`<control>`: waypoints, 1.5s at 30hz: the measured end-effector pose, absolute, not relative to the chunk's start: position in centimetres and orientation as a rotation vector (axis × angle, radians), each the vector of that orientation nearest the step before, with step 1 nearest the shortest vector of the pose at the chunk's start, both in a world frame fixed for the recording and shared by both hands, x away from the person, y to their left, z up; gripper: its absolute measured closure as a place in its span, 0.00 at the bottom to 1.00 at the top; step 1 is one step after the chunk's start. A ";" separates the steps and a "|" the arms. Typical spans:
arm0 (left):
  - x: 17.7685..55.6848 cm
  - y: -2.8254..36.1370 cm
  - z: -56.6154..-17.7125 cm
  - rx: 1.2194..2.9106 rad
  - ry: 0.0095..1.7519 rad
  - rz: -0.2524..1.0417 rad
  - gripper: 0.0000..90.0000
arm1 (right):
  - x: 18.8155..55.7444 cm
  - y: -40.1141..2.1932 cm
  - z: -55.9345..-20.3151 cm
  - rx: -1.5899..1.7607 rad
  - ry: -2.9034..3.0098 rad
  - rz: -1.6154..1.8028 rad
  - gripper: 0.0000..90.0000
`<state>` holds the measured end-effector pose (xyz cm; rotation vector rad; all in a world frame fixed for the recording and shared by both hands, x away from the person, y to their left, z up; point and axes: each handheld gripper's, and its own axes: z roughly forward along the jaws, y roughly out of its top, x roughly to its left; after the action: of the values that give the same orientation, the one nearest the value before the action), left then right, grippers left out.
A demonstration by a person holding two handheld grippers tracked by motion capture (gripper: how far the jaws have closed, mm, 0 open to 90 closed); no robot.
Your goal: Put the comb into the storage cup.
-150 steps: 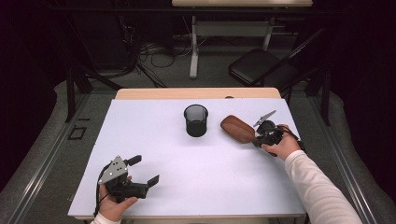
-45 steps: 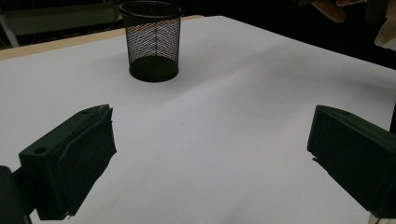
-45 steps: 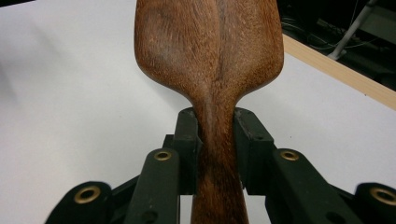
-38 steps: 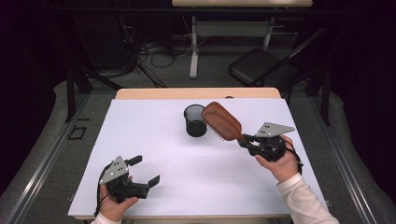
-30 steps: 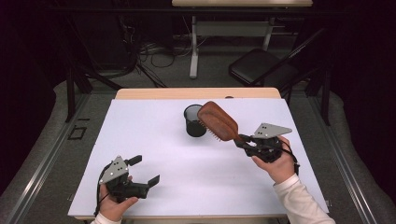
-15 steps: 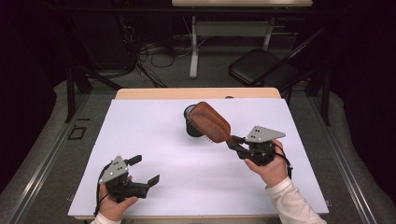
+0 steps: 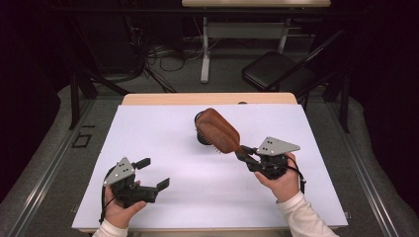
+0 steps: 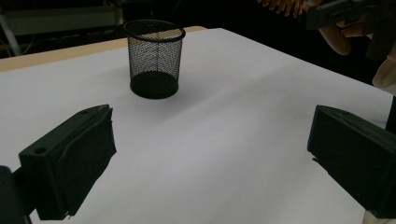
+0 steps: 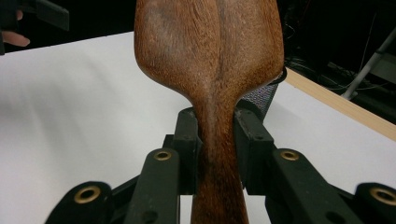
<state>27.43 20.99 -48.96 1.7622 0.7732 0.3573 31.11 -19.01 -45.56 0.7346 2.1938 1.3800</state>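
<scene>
1. At far left we see the left gripper (image 7: 152, 174), held low over the near left part of the white table (image 7: 163, 133); its jaws stand wide apart with nothing between them, as the left gripper view confirms (image 8: 205, 158).
2. At centre we find the black mesh cup (image 7: 199, 134) standing upright on the table, partly covered in the high view by the brush head.
3. Just right of it we note the wooden hairbrush (image 7: 219, 131), lifted clear of the table, its bristles facing down, its head over the cup.
4. At right, the right gripper (image 7: 245, 155) is clamped on the brush's narrow handle (image 9: 217, 154), jaws pressing both sides.
</scene>
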 end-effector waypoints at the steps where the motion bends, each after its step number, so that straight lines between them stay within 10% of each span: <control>1: 27.5 20.9 -48.8 1.766 0.772 0.359 0.01 | 31.1 -18.9 -45.6 0.729 2.196 1.380 0.80; 45: 32.0 18.5 -42.7 1.706 0.876 0.164 0.01 | 30.2 -18.6 -46.1 0.704 2.164 1.401 0.80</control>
<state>32.02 18.53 -42.70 1.7060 0.8765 0.1638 30.20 -18.60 -46.12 0.7036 2.1636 1.4011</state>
